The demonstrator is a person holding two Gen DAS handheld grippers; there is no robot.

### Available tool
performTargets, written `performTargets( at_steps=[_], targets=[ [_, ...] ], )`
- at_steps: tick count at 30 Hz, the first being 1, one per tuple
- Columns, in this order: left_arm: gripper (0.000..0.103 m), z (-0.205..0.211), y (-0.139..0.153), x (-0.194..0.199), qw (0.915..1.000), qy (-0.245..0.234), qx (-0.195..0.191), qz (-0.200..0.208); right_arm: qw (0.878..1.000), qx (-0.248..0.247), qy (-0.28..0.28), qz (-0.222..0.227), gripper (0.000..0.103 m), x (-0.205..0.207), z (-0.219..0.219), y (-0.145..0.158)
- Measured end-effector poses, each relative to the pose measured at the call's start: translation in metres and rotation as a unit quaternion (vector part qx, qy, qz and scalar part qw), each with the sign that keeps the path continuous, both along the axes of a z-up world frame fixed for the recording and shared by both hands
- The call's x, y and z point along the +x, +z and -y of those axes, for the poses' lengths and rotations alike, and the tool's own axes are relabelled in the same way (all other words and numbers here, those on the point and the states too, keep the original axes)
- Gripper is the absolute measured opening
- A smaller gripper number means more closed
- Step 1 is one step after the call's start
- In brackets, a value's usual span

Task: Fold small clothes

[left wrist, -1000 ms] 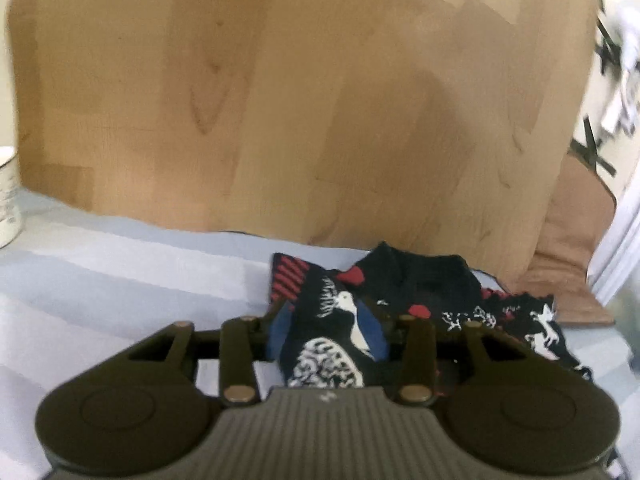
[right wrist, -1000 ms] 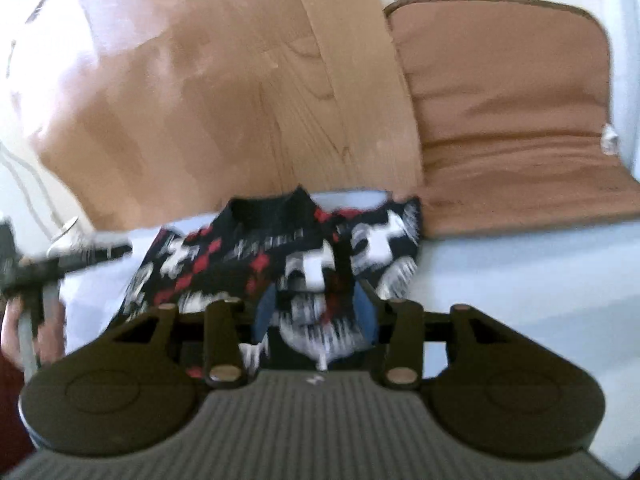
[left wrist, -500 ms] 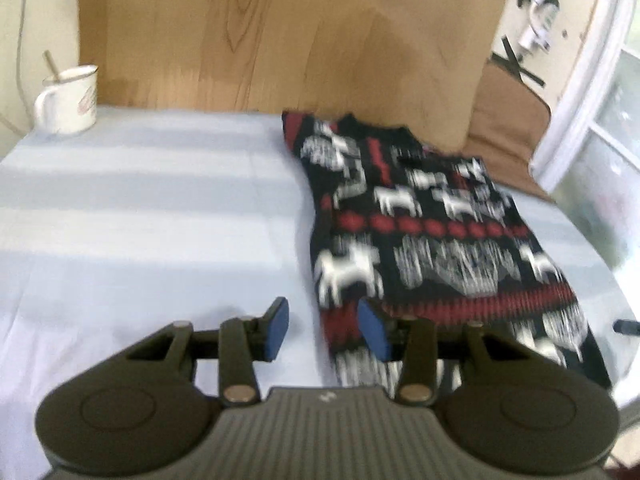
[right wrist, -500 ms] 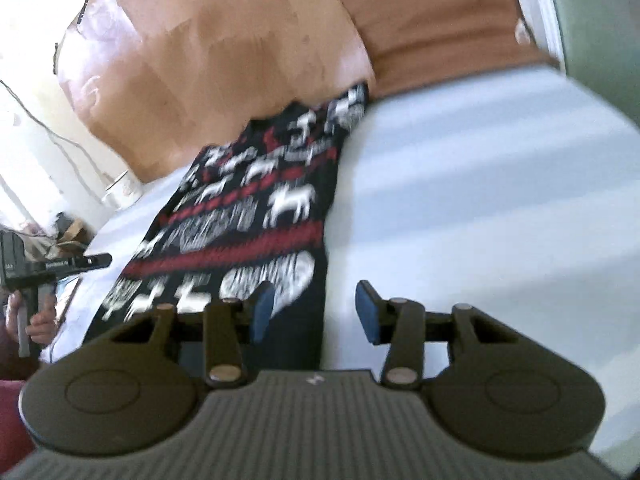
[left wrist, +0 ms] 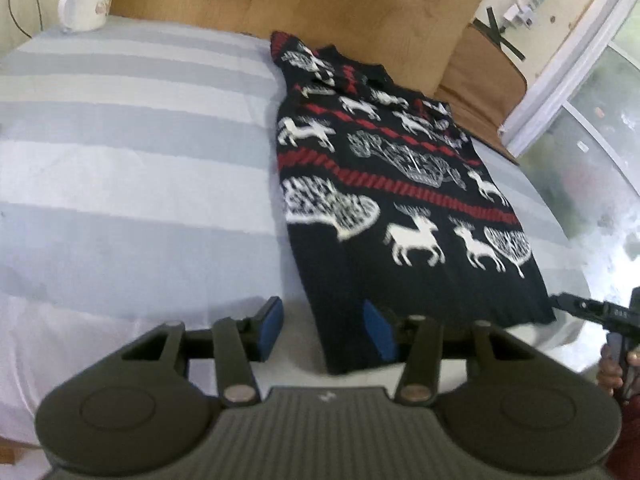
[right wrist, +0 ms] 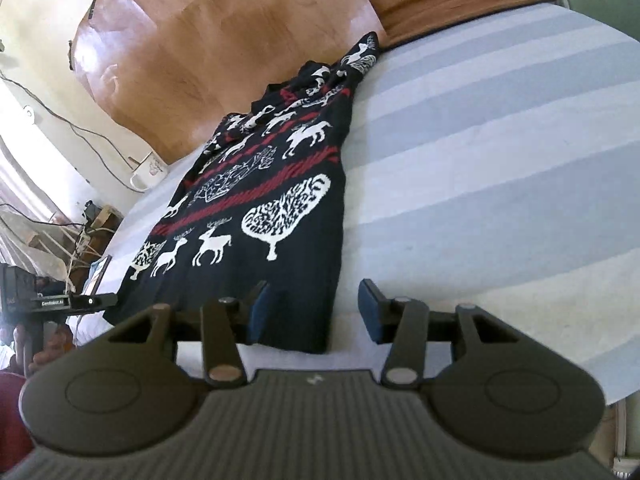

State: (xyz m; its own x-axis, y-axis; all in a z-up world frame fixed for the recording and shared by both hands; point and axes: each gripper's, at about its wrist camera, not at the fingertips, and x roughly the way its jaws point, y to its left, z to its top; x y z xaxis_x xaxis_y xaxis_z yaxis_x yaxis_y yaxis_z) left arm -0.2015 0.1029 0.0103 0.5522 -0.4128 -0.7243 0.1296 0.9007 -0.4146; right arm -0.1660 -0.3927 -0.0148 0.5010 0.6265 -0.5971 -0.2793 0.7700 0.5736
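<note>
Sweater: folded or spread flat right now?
Spread flat. The sweater lies full length on the striped sheet, hem nearest both open grippers.

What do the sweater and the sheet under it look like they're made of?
Sweater: a knit, likely wool or acrylic; matte, with reindeer and tree motifs and red braid bands that seem knitted in. Sheet: thin woven cloth, probably cotton; flat, matte, pale blue and white stripes. Both guesses from looks alone.

Knitted sweater [left wrist: 384, 184], matt; striped cloth sheet [left wrist: 132, 152]; glossy wood headboard [right wrist: 224, 48]; glazed mug [left wrist: 86, 2].
</note>
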Motion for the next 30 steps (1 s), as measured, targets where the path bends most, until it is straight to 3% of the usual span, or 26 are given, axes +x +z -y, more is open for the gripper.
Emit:
performTargets(
  at_steps=[3,4,5,7,8,9,12,16,23,26,28,29,30],
  targets=[
    [0.036,0.012,-0.001,-0.004,0.9999,-0.012,-0.001,0.0,1.0,0.009,0.018,0.001,0.052,-0.023,0.025,0.02],
    [0.019,0.017,-0.003,-0.004,0.9998,-0.017,-0.003,-0.004,1.0,0.009,0.026,0.004,0.052,-0.025,0.025,0.022],
    [0.009,0.021,-0.005,-0.003,0.9998,-0.019,0.002,-0.005,0.999,0.008,0.033,0.006,0.051,-0.027,0.021,0.022],
    [0.008,0.025,-0.006,-0.002,0.9998,-0.018,0.01,0.001,0.999,0.005,0.038,0.013,0.041,-0.028,0.016,0.021],
    [0.007,0.024,-0.006,-0.001,0.9998,-0.017,0.008,-0.001,0.999,0.0,0.039,0.01,0.018,-0.028,0.013,0.019],
    [0.007,0.022,-0.005,-0.001,0.9999,-0.015,0.003,-0.003,0.999,-0.006,0.038,0.003,0.01,-0.026,0.011,0.016],
    [0.006,0.011,0.0,0.001,0.9997,-0.005,-0.025,-0.003,0.999,0.013,0.033,-0.001,0.009,-0.025,0.015,0.019],
    [0.006,-0.008,0.021,0.004,0.9962,0.012,-0.082,0.027,0.998,0.058,0.015,0.028,0.009,-0.019,0.022,0.04],
    [0.006,-0.026,0.056,0.054,0.9861,0.046,-0.14,0.076,0.993,0.094,-0.04,0.066,0.008,0.045,0.026,0.064],
    [0.006,-0.027,0.065,0.101,0.9829,0.07,-0.151,0.079,0.991,0.095,-0.053,0.072,0.008,0.093,0.017,0.069],
    [0.012,-0.02,0.062,0.142,0.9845,0.099,-0.126,0.07,0.991,0.082,-0.084,0.067,0.011,0.13,0.007,0.064],
    [0.028,-0.016,0.058,0.161,0.9858,0.122,-0.097,0.064,0.989,0.072,-0.113,0.065,0.021,0.147,0.003,0.06],
    [0.036,-0.013,0.052,0.178,0.9861,0.147,-0.06,0.048,0.987,0.058,-0.134,0.063,0.05,0.162,0.0,0.056]
  ],
)
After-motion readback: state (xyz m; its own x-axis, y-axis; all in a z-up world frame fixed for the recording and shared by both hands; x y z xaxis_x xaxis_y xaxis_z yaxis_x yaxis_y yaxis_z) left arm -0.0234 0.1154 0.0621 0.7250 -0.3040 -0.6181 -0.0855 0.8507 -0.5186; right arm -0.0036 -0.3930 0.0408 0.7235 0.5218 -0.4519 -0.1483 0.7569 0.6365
